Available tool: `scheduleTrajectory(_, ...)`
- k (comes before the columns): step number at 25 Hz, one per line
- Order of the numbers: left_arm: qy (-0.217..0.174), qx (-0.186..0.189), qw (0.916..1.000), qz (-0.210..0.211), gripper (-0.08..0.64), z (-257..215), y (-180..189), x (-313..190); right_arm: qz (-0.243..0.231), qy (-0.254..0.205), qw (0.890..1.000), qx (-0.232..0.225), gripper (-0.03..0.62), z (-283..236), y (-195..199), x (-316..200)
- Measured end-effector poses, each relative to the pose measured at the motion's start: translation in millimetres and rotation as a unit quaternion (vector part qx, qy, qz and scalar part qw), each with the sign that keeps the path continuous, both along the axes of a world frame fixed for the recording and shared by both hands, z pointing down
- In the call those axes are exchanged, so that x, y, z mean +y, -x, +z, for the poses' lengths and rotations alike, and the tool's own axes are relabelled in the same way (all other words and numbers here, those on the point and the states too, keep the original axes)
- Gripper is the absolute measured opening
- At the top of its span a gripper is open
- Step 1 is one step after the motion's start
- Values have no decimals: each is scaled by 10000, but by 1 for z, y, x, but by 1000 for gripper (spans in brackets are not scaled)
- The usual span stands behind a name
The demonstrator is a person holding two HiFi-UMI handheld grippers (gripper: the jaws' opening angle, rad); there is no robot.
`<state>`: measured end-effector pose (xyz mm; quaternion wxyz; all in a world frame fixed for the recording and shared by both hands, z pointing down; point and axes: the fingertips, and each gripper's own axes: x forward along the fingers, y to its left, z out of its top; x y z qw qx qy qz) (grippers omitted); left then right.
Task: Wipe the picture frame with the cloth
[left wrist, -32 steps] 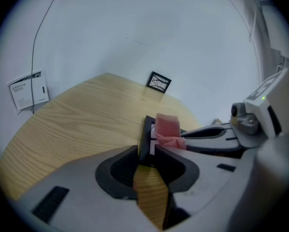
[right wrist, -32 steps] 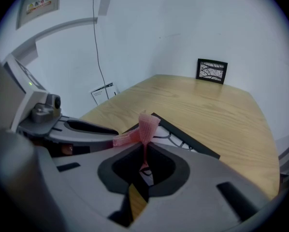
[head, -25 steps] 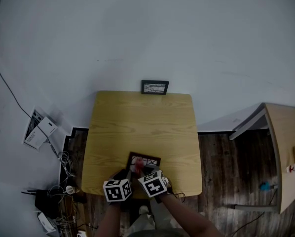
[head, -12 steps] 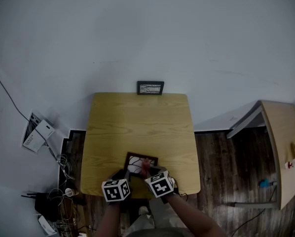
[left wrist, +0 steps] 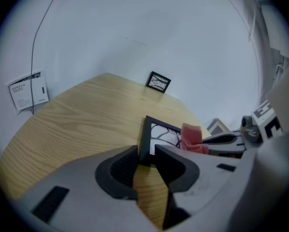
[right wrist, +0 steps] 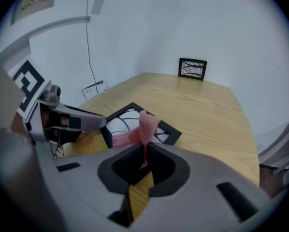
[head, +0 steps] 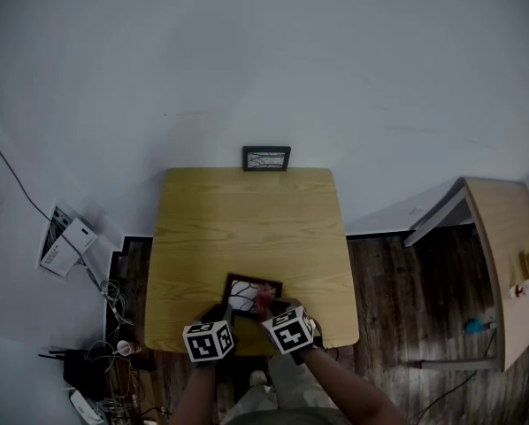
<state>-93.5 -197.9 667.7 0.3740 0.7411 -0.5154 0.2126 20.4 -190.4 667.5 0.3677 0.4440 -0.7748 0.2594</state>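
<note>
- Head view first: the picture frame (head: 254, 290) sits near the front edge of the table (head: 247, 228). My left gripper (head: 225, 314) and right gripper (head: 278, 312) crowd in on it.
- My left gripper (left wrist: 147, 153) is clamped on the picture frame's (left wrist: 159, 132) near dark border, and it is only a narrow bite.
- My right gripper (right wrist: 145, 151) pinches a thin tail of the pink cloth (right wrist: 147, 123). The rest of the cloth is bunched over the glass.
- Risk one: if I drag hard, that thin tail could pull out of the jaws and leave the cloth behind.
- Risk two: a sideways wipe against a border-only hold could twist the frame out of my left jaws, or push it towards the table edge.
- Risk three: if the cloth (left wrist: 192, 138) rides up, my bare jaw tips could scrape the glass.
- Only the head view shows how near the edge the frame is, but the marker cubes there hide both grips.
- Each gripper view shows its own clamp, and both also catch a second small frame (right wrist: 192, 68) against the wall.
</note>
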Motion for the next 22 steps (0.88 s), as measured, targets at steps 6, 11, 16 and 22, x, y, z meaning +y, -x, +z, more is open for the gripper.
scheduleTrajectory(6, -170, -100, 9998, -46, 97, -1, 0, 0, 514, -125, 9979, -386, 17, -1, -9, 1)
scheduleTrajectory(11, -154, 31, 9995, -273, 97, -5, 6, 7, 769, -289, 9942, -700, 17, -19, -12, 11)
scheduleTrajectory(16, -260, 160, 9993, -225, 97, -17, 5, 23, 913, -432, 9903, -951, 17, -37, -13, 21)
scheduleTrajectory(22, -486, 416, 9979, -117, 64, -41, -1, 47, 989, -633, 9858, -1201, 17, -59, -12, 41)
